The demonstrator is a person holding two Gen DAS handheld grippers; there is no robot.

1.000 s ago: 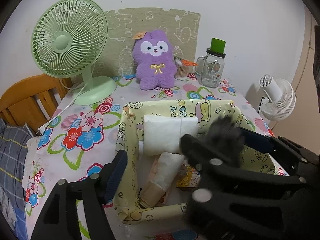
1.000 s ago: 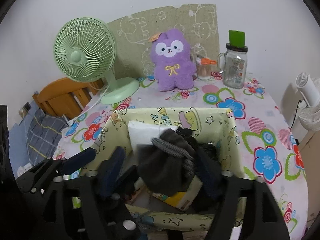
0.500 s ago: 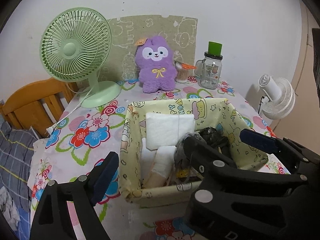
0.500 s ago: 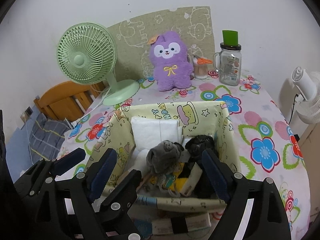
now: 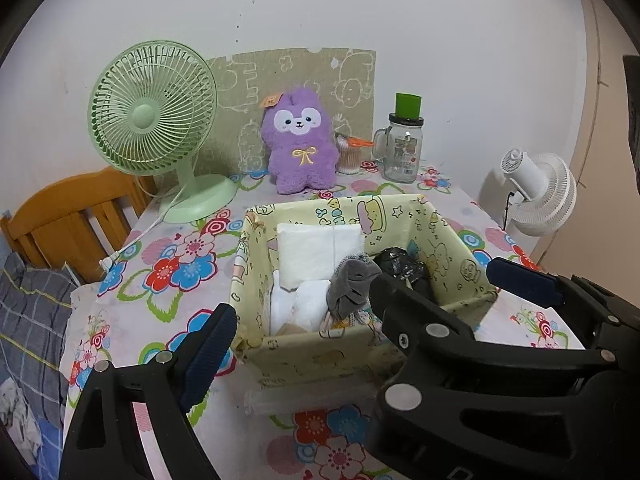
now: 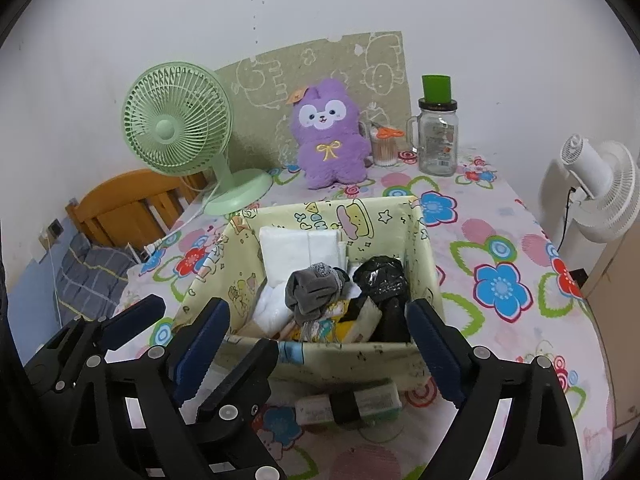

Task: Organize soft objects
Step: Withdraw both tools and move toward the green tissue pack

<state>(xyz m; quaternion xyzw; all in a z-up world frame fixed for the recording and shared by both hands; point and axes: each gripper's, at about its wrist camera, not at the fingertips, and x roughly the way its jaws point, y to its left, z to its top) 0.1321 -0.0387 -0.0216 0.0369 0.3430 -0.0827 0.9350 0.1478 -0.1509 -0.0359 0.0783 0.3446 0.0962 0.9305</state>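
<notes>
**A:** Where do you stand with the soft things?

**B:** Starting nearest me: my right gripper (image 6: 316,344) is spread wide with nothing between its fingers, poised just in front of the fabric bin (image 6: 328,360). My left gripper (image 5: 360,316) is also spread and holds nothing; it sits low at the bin's near left corner.

**A:** Anything loose on the table in front of you?

**B:** A small flat packet (image 6: 348,402) lies on the flowered tablecloth (image 6: 500,288) just before the bin's front wall. I can't tell what it is or whether it counts as soft.

**A:** And inside the bin?

**B:** The grey sock (image 6: 314,290) sits on top near the middle, with a black crumpled bundle (image 6: 382,280) beside it on the right. White folded cloths (image 6: 300,246) lean against the back wall, and more white fabric and some printed packets lie underneath. So I judge most of the small soft items are already in.

**A:** What's left, then?

**B:** Farther back, the purple plush toy (image 6: 330,136) stands upright against the wall panel, well apart from the bin, between the green fan (image 6: 178,136) and the glass jar (image 6: 438,142). If it belongs with the soft things, it is the obvious piece not yet put away. I'd call the job near its end.
</notes>
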